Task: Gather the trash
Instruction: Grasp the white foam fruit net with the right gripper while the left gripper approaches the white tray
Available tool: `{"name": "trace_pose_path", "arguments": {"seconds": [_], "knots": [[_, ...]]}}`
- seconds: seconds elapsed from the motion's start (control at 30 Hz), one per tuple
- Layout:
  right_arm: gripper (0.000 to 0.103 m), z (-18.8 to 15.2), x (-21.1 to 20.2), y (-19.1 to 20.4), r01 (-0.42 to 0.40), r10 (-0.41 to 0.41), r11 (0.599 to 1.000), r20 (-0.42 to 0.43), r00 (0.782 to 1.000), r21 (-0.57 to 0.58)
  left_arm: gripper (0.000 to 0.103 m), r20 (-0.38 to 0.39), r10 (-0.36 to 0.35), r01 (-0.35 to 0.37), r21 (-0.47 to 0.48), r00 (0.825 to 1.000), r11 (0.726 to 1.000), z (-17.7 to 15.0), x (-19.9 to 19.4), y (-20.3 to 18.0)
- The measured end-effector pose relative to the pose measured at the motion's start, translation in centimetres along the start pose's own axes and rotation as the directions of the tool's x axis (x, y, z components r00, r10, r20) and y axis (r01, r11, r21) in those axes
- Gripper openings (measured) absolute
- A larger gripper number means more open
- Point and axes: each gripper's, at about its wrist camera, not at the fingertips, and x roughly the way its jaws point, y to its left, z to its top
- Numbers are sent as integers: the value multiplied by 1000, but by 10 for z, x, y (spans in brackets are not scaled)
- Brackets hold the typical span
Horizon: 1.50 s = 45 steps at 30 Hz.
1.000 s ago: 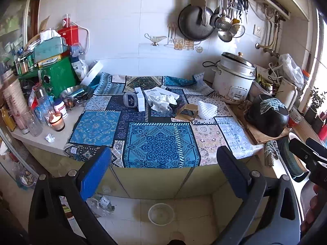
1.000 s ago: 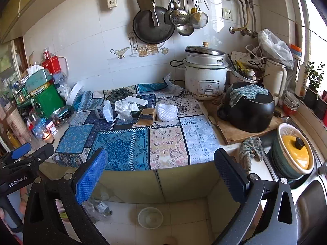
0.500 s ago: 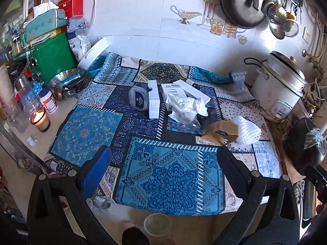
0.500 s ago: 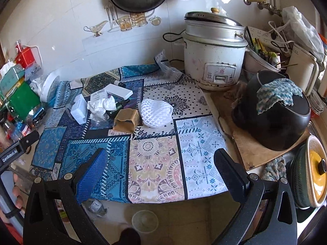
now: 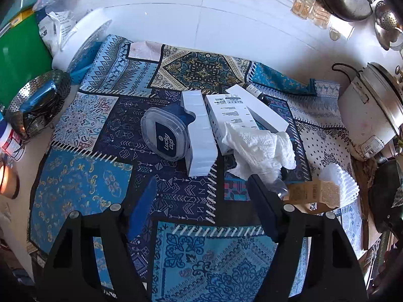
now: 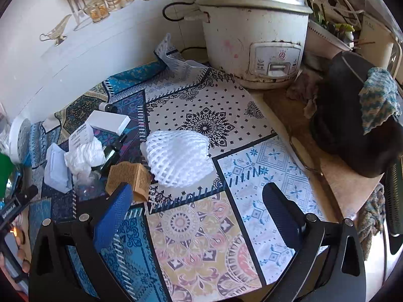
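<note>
The left hand-held gripper (image 5: 201,196) hovers spread and empty above the table (image 5: 83,191); ahead of it lie a plastic lid (image 5: 165,138), a white box (image 5: 199,136) and, by its right finger, crumpled tissue (image 5: 259,148). The right hand-held gripper (image 6: 199,201), likewise released, faces white foam netting (image 6: 178,159), a brown carton (image 6: 131,177) touching its left finger.

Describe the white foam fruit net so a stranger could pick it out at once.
Start at the big white rice cooker by the wall and come forward over the black-and-white mandala patch of the cloth. The foam fruit net lies at that patch's near edge, beside a brown cardboard box. Unlike the crumpled tissue further left, it is a puffy open mesh.
</note>
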Motion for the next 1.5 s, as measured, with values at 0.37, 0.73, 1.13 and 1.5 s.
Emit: {"name": "trace_pose_path", "arguments": {"seconds": [0.37, 0.73, 1.13, 1.5], "knots": [[101, 26, 76, 3, -59, 76, 992, -144, 987, 114, 54, -97, -6, 7, 6, 995, 1000, 16, 56, 6], [92, 28, 108, 18, -82, 94, 994, -207, 974, 66, 29, -81, 56, -54, 29, 995, 998, 21, 64, -3], [35, 30, 89, 7, -171, 179, 983, -138, 974, 71, 28, 10, 35, -35, 95, 999, 995, 21, 20, -20], [29, 23, 31, -14, -196, 195, 981, -42, 980, -14, 28, 135, 52, -68, 114, 989, 991, 3, -43, -48]]}}
